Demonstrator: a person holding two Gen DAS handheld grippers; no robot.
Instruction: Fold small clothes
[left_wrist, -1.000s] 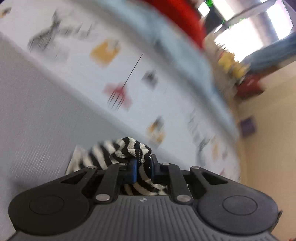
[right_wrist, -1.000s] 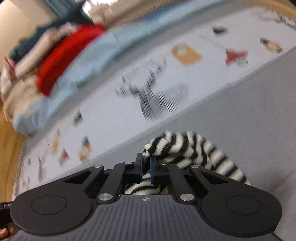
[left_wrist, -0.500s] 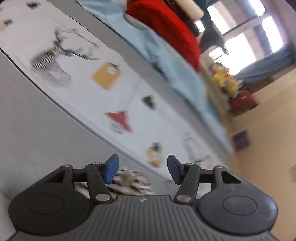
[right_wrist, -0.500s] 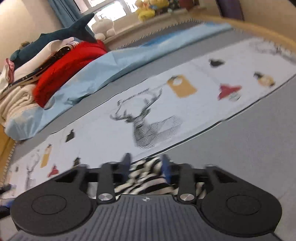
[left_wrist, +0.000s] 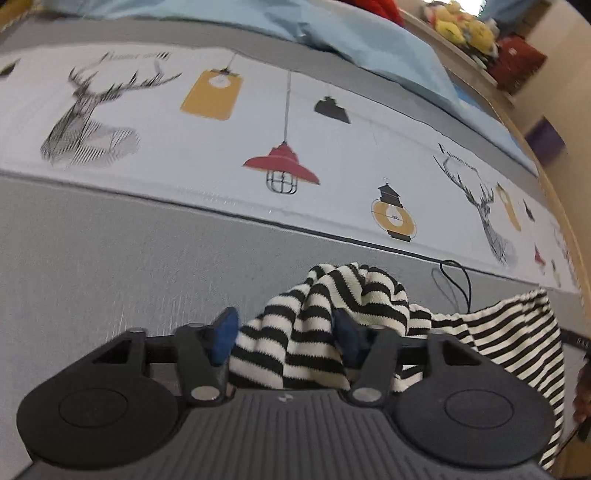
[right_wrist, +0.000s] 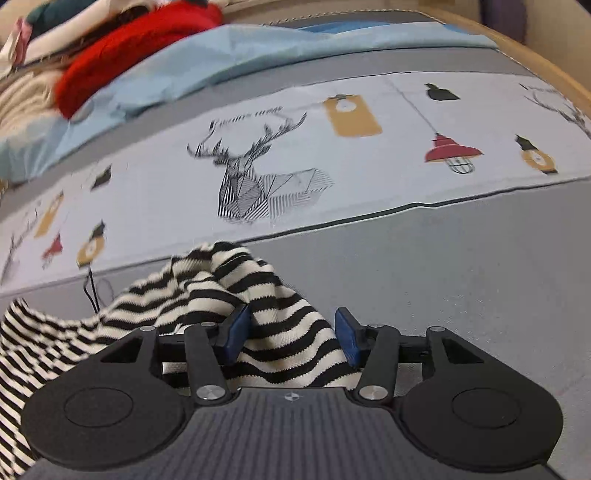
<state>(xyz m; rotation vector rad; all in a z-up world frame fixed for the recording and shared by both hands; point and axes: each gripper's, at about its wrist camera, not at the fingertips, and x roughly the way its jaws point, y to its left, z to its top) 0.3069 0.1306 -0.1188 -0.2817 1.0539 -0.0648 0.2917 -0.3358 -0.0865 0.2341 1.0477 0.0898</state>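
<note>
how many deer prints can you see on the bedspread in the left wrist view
2. One deer is at the far left of the bedspread; the other is at the right, past the yellow lantern. More may lie outside the frame.

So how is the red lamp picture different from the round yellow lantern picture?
The red lamp has a wide shade; the yellow lantern is a round ring. The red lamp hangs on a long cord; the yellow lantern has a small black top. The red lamp's bulb sits below in a cage; the yellow lantern's sits inside. Both are printed on the white band.
</note>
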